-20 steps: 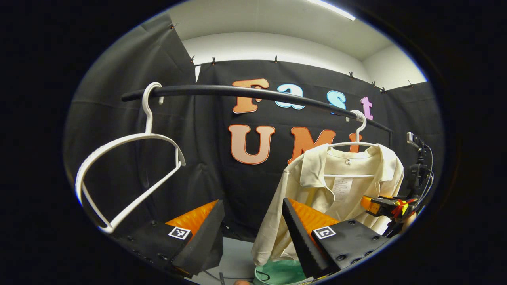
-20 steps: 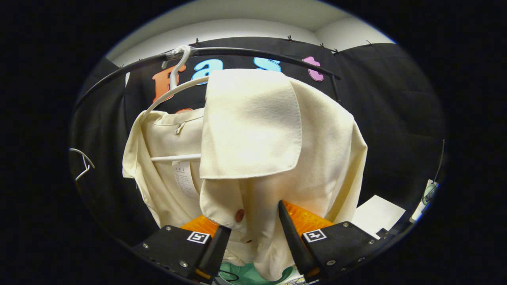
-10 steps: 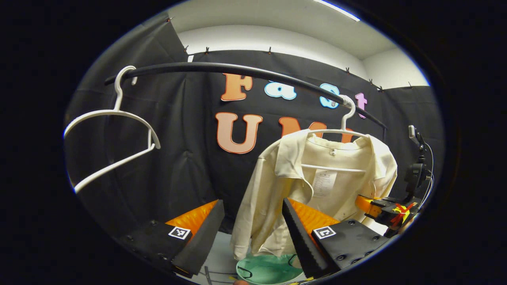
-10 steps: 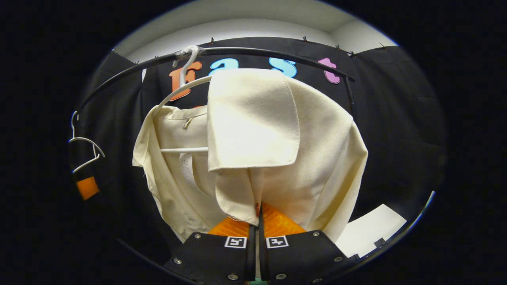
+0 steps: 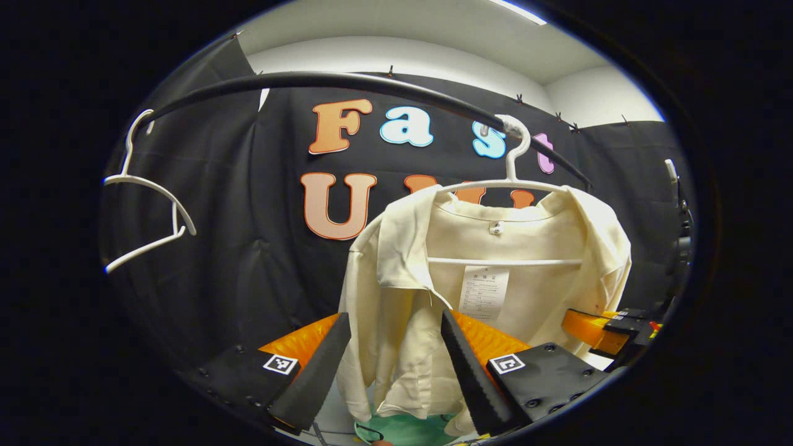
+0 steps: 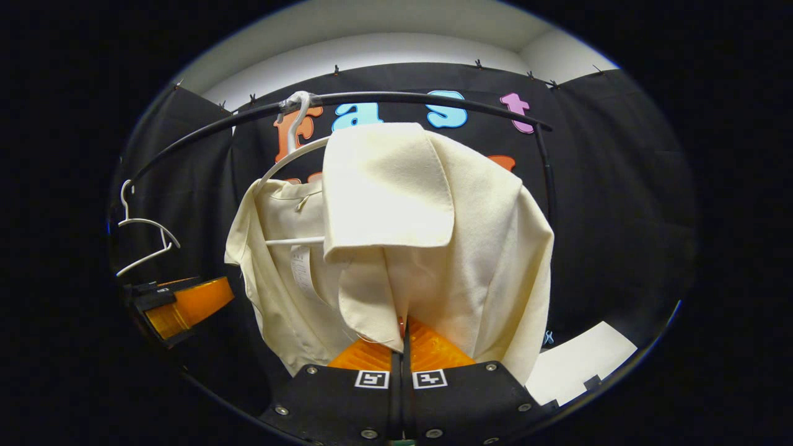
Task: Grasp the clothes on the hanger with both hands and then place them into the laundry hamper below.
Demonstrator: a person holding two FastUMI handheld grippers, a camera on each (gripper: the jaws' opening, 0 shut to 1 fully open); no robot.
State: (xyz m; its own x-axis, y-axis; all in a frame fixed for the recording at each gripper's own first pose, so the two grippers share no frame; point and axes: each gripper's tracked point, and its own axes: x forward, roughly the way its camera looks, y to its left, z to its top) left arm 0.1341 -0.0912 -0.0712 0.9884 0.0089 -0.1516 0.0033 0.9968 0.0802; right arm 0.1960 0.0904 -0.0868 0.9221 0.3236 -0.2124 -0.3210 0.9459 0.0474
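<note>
Black-draped booth, shirt [image 5: 495,279] on hanger [image 5: 514,179] | right gripper [image 6: 403,347] jaws clenched on front hem | left gripper [image 5: 393,356] jaws released, straddling left panel | advise: close on fabric, lift clear of hanger before lowering to hamper [image 5: 403,430].

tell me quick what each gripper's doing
Left gripper: open, around the shirt's front edge, not gripping.
Right gripper: shut on the shirt.

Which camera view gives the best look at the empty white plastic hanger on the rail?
The left gripper view: the empty white plastic hanger hangs large at its left, hook on the black rail. The right gripper view shows the hanger smaller, near its left edge, above the left gripper.
</note>
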